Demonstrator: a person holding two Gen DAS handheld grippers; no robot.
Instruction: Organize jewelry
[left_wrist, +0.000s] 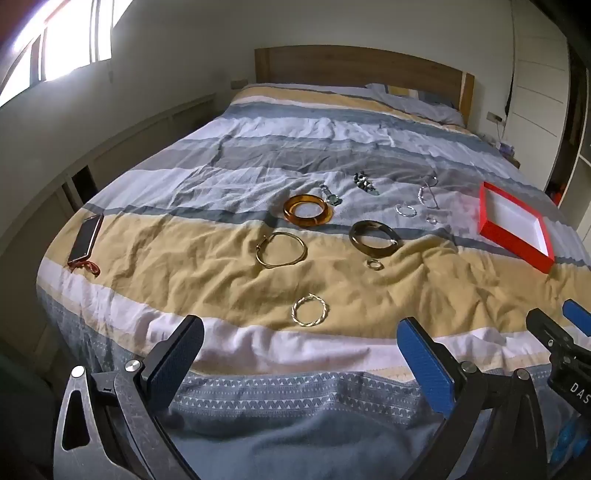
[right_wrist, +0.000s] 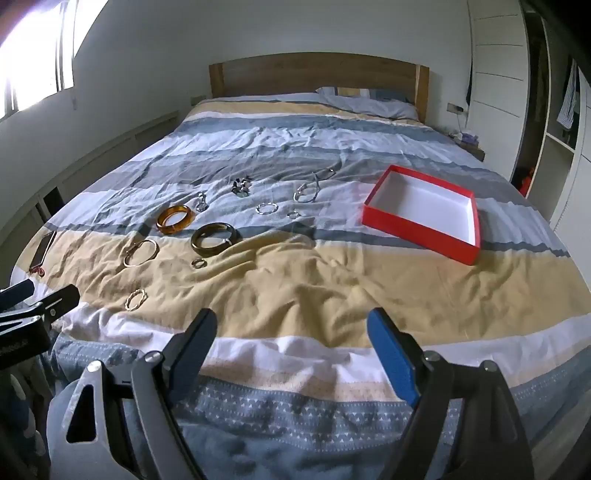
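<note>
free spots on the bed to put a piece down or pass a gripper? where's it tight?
Free: the yellow stripe between the dark olive bangle and the red white-lined box, and the bare covers from the jewelry to the wooden headboard. Tight: the left-centre cluster around the amber resin bangle, thin gold hoop and small silver rings.

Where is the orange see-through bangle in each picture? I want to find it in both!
Left wrist view: the orange bangle lies mid-picture on the bed, just left of centre, behind the thin gold hoop.
Right wrist view: it sits left of centre, beside the dark bangle.
Shared landmark: the red box, off to the right in both.
</note>
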